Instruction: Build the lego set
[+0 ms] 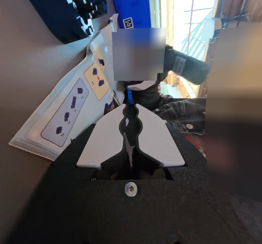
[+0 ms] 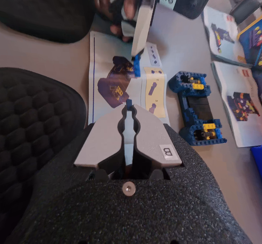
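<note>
Two grippers, each clenched on a blue brick piece. The left gripper (image 1: 130, 106) pinches a narrow blue brick assembly (image 1: 129, 99) at its fingertips; the piece's long axis runs straight out from the tips, away from the camera. In the right wrist view the same piece (image 2: 137, 65) hangs from the tips of the far gripper above the open booklet, its long axis running toward the near gripper.

The right gripper (image 2: 129, 107) grasps one small dark-blue brick (image 2: 129, 103) — both pads press its sides, and the brick stands up past the tips. A white sticker with a single letter (image 2: 168, 152) sits on its right finger.

On the counter (image 2: 184, 41) lie three instruction booklets: an open one (image 2: 113, 49) under both grippers, showing pictured parts, quantity marks and numbered steps, and two more (image 2: 221, 28) (image 2: 243, 123) at the right, each with a small red logo. Between them lies one long blue-and-black brick build (image 2: 197, 108) with yellow bricks at both ends — its long axis running near to far. A black cushion (image 2: 35, 116) lies at the left.
</note>
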The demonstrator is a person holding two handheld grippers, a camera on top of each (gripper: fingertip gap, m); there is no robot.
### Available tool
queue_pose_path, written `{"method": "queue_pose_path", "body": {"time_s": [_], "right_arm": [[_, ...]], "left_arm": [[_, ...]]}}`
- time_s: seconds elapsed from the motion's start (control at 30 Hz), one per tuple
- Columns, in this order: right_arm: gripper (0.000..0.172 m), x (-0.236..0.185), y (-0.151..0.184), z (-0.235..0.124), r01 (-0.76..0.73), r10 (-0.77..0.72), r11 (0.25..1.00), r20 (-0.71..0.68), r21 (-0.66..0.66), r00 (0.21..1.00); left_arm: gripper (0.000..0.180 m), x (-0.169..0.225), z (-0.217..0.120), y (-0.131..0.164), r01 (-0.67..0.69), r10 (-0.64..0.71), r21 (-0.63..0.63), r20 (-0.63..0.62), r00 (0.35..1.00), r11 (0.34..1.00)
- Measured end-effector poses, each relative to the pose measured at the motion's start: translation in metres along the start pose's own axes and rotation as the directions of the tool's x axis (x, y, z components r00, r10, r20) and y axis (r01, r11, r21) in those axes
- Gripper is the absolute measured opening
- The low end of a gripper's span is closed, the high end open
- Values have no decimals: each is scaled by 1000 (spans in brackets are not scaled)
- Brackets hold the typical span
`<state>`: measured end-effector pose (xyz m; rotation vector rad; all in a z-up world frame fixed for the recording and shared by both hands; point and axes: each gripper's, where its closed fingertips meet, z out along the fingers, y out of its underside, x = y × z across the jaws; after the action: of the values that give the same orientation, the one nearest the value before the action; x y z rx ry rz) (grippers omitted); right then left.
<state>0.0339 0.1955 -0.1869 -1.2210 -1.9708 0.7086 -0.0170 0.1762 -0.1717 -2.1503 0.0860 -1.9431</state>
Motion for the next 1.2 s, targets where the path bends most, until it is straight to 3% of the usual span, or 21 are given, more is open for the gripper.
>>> {"method": "queue_pose_path", "body": {"time_s": [0.1, 0.2, 0.5, 0.93, 1.2], "right_arm": [[6, 4, -24, -3, 58, -56, 994, -22, 90, 998], [3, 2, -35, 7, 131, -128, 986, -33, 100, 991], [3, -1, -24, 17, 63, -65, 993, 9, 101, 998], [1, -8, -17, 30, 45, -46, 999, 57, 25, 997], [1, -10, -16, 32, 20, -20, 1000, 67, 3, 998]], "left_arm": [[6, -5, 2, 4, -7, 9, -31, 59, 998, 1000], [6, -6, 3, 2, 8, -7, -11, 66, 998, 1000], [7, -18, 9, 7, 47, -36, -49, 205, 978, 998], [13, -17, 14, 10, 91, -76, -52, 240, 968, 994], [26, -15, 8, 12, -8, 32, -85, 287, 958, 996]]}}
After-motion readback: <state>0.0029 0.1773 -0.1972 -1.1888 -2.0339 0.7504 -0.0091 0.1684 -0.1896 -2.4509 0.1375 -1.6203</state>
